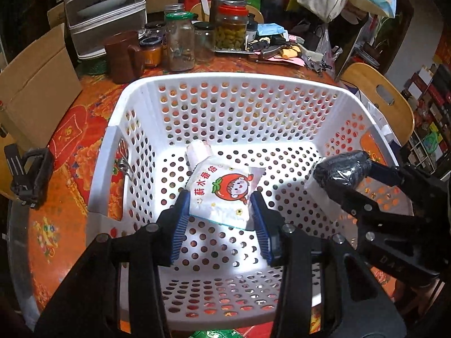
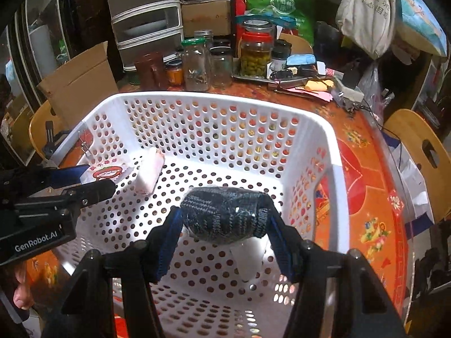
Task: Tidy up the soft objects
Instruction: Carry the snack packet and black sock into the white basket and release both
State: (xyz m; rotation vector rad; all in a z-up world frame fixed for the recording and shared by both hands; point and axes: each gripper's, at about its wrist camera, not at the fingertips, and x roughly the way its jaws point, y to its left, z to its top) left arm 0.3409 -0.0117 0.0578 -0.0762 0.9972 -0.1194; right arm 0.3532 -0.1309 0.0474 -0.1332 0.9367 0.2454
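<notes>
Basket (image 1: 146,84): white, perforated plastic, standing on the tabletop (image 1: 76,129) with its orange-red patterned cover; both grippers are inside it, above its floor.

Left gripper (image 1: 218,197): blue pads pressed on the two sides of a white pouch (image 1: 222,188) printed with a red cartoon face, its pale pink cap pointing to the basket's far wall. Seen from the right wrist, the pouch (image 2: 112,171) is near the basket's left wall.

Right gripper (image 2: 224,217): jaws about half apart, clamped on a dark knitted roll (image 2: 222,214) in clear wrap, held crosswise between the pads over the basket's middle. From the left wrist, the roll (image 1: 338,169) is near the right wall, well apart from the pouch.

Jars (image 1: 180,42): several glass ones, one with green contents (image 1: 229,32), along the tabletop's far edge behind the basket.

Cardboard box (image 1: 33,93): at the tabletop's left edge.
</notes>
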